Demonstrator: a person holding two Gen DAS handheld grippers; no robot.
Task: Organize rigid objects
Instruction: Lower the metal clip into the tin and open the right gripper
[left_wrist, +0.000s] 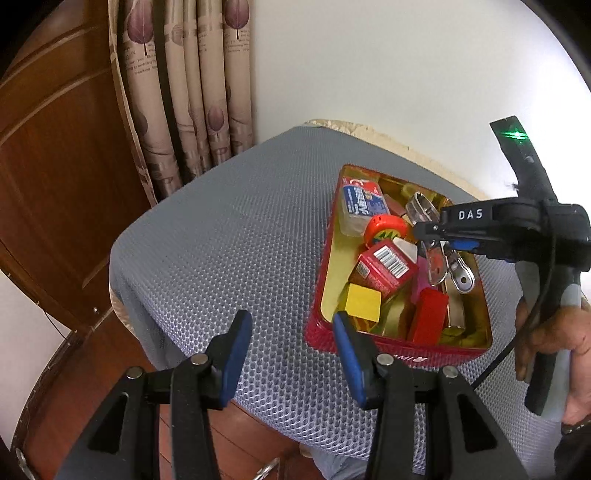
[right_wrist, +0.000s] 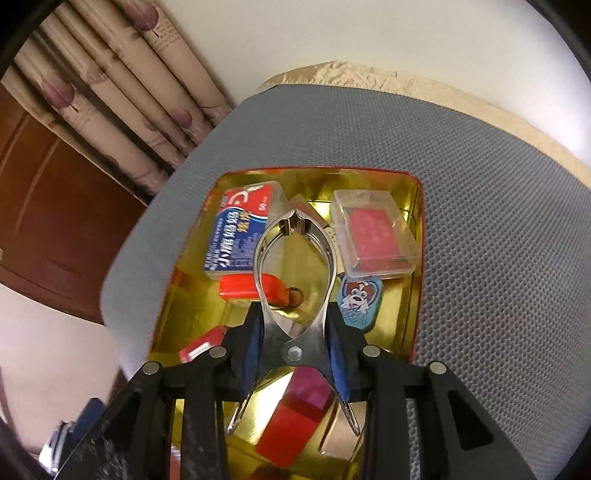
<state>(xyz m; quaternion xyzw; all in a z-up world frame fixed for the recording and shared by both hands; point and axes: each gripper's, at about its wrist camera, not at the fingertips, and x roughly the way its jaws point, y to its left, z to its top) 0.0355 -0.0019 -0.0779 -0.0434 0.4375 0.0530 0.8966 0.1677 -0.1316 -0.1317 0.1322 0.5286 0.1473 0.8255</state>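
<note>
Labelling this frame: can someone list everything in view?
tin tray: 1, red outside, gold inside, on the mat
mat: 1, grey mesh, covers the table
metal clippers: 1, silver, held over the tray
blue-red box: 1, tray's far left
clear case: 1, red insert, tray's far right
dog tag: 1, blue, below the clear case
yellow block: 1, tray's near end
curtain: beige, behind the table
left gripper: black, blue pads, empty, near the tray
right gripper: black, clamps the clippers
</note>
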